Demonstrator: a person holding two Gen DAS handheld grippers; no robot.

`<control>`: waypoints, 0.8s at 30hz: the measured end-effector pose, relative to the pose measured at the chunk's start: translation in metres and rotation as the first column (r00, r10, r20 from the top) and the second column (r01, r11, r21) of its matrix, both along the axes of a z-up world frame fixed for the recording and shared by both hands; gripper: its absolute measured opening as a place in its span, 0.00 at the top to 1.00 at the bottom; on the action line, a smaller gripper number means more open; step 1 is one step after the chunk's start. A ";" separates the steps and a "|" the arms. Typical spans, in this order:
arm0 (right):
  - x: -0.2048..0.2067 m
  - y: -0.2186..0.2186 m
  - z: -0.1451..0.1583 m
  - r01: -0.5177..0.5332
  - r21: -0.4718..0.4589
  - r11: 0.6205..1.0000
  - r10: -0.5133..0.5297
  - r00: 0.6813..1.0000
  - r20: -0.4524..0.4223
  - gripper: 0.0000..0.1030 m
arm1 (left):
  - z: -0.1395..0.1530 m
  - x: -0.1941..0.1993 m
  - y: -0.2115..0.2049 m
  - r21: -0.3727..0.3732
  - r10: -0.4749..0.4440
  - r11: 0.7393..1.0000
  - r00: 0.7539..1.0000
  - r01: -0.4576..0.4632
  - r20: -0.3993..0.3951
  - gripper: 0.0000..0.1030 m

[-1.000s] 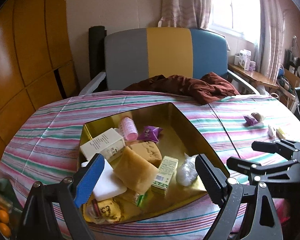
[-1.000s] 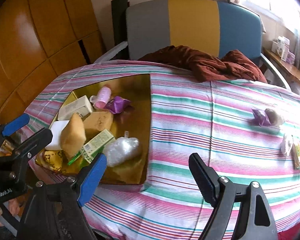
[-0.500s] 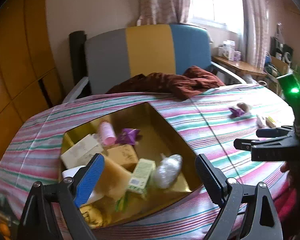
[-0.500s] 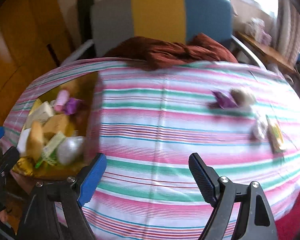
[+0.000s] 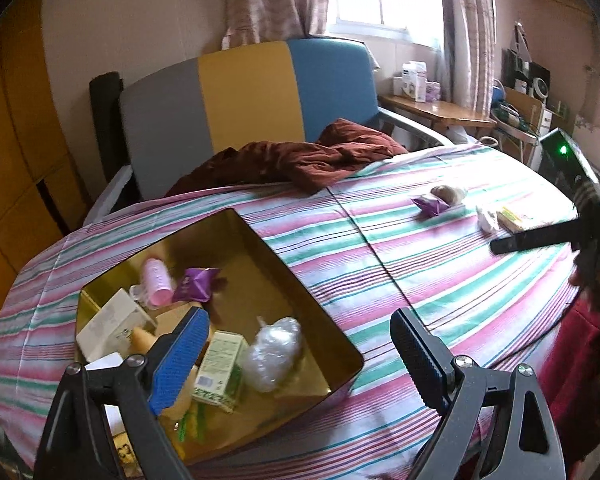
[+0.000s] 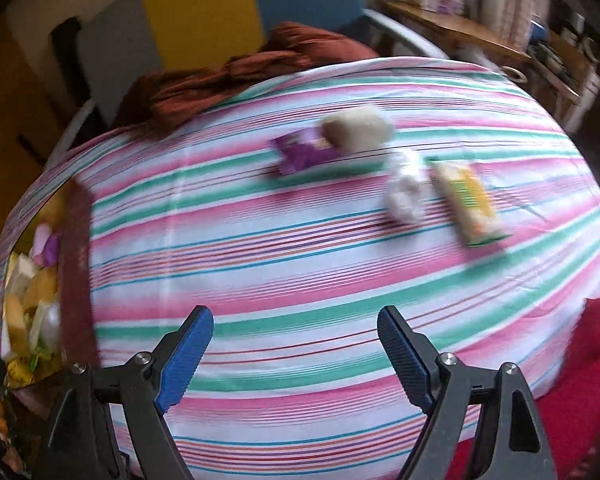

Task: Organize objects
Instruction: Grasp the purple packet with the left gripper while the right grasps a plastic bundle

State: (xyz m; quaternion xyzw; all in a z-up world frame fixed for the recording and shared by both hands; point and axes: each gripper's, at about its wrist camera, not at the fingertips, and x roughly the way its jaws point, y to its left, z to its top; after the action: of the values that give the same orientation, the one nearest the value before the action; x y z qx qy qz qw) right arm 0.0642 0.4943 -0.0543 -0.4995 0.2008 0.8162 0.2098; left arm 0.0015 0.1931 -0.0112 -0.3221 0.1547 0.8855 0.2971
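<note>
Gold tray (image 5: 342, 342): sits on the striped cloth (image 5: 440, 280) covering the counter, at its left part, holding a pink bottle (image 5: 156, 282), a purple wrapper (image 5: 196, 284), a white carton (image 5: 108, 326), a green-and-white box (image 5: 220, 372), a clear plastic bag (image 5: 272, 352) and yellowish pieces partly hidden behind a claw finger. Left claw (image 5: 296, 354): hangs above the tray's near corner, jaws wide apart, nothing between them. Right claw (image 6: 294, 354): over bare cloth well to the right of the tray, jaws wide apart, empty; seen from the left wrist it enters as a dark finger at the far right edge (image 5: 540, 238). Loose items, well to the right of the tray and beyond the right claw: a second purple wrapper (image 6: 304, 154) touching a beige lump (image 6: 358, 130), a white crumpled piece (image 6: 406, 192) just beside a yellow-green packet (image 6: 470, 204). Brown cloth (image 5: 300, 158): bunched at the counter's far edge, behind the tray. Chair (image 5: 244, 92): grey, yellow and blue back, standing behind the brown cloth. The right wrist view is motion-blurred, so finer detail of the loose items cannot be told.
</note>
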 end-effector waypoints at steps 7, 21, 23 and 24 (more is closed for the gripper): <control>0.019 0.058 0.008 0.127 -0.002 0.992 -0.127 0.992 -0.012 0.17 | -0.003 0.000 0.020 -0.019 -0.040 0.999 0.999 0.040 0.013 0.10; 0.036 0.132 0.013 0.308 -0.067 0.949 -0.313 0.946 -0.084 0.20 | 0.006 -0.020 0.076 -0.014 -0.109 0.994 0.992 0.110 0.069 0.10; 0.035 0.138 0.010 0.330 -0.086 0.940 -0.338 0.936 -0.095 0.20 | 0.007 -0.025 0.086 -0.009 -0.113 0.993 0.990 0.114 0.084 0.10; 0.034 0.141 0.008 0.337 -0.094 0.937 -0.346 0.933 -0.097 0.20 | 0.008 -0.028 0.092 -0.008 -0.114 0.993 0.989 0.116 0.093 0.10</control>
State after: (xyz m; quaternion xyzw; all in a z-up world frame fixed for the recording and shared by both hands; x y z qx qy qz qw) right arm 0.0985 0.6350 -0.0460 -0.4182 0.3268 0.7858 0.3177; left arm -0.0263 0.2849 -0.0036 -0.3553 0.1652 0.8499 0.3523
